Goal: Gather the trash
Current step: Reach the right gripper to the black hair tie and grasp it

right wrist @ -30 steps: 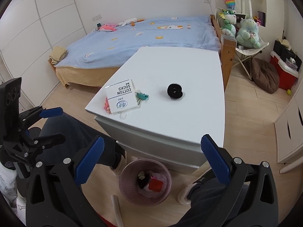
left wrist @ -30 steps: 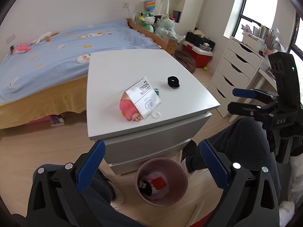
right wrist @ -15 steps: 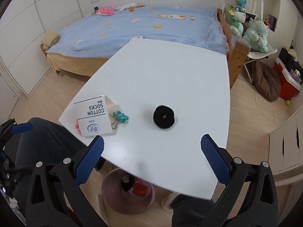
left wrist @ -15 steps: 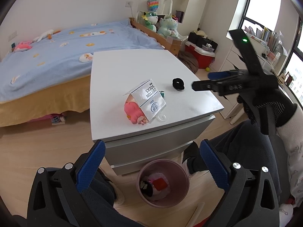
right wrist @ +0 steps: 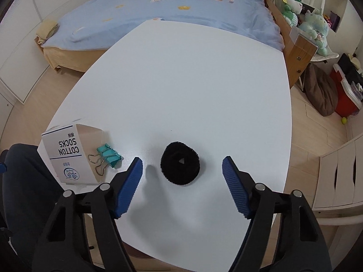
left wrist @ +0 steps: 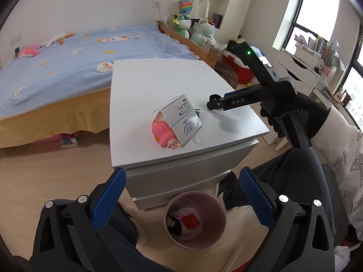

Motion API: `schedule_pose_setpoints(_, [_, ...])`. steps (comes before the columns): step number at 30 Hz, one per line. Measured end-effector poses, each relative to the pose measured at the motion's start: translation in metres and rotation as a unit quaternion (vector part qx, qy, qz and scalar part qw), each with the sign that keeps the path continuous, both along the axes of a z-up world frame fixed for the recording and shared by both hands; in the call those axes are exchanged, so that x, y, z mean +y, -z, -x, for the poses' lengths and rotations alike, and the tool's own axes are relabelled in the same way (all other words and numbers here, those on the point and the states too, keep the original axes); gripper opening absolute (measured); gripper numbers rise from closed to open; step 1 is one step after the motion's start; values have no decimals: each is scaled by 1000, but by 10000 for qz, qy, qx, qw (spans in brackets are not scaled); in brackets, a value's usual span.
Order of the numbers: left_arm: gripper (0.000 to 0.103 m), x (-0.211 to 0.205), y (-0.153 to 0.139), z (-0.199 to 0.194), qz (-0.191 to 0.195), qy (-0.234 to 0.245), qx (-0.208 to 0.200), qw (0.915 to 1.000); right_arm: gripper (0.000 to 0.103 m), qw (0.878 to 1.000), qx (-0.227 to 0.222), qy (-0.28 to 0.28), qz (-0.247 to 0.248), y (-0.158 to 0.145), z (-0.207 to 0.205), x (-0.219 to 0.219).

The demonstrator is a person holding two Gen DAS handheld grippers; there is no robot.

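A black fuzzy hair tie (right wrist: 180,162) lies on the white table (right wrist: 181,79). My right gripper (right wrist: 182,170) is open, low over the table, with the hair tie between its blue fingers. It shows from the side in the left wrist view (left wrist: 212,102), where it hides the hair tie. A white "COTTON SOCKS" box (left wrist: 181,120) lies on the table with a pink toy (left wrist: 162,133) beside it and a teal binder clip (right wrist: 106,156) next to it. My left gripper (left wrist: 181,197) is open and empty, held off the table's front edge above a pink trash bin (left wrist: 195,221).
The bin holds some trash, including a red piece (left wrist: 190,219). A bed with a blue cover (left wrist: 68,63) stands behind the table. White drawers (left wrist: 295,74) and shelves stand at the right. My legs are in front of the table.
My right gripper has moved forward and down over the table until its open fingers straddle the hair tie. My left gripper has stayed nearly still.
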State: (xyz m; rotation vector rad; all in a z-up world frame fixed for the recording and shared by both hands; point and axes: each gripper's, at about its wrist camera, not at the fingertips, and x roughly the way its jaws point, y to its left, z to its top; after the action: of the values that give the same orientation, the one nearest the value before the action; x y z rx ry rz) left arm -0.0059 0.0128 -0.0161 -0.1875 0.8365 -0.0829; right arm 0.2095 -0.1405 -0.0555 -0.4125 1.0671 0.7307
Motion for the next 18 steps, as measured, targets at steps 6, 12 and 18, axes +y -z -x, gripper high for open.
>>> schedule_pose_setpoints(6, [96, 2, 2, 0, 28, -8, 19, 10000, 59, 10000, -62, -7, 14, 3, 0, 2])
schedule_pose_setpoints(12, [96, 2, 4, -1, 29, -6, 31, 10000, 43, 9999, -132, -30, 9, 1, 1, 2])
schedule_pose_setpoints(18, [96, 2, 5, -1, 35, 1, 29, 10000, 33, 9999, -155, 12, -44, 0, 2, 0])
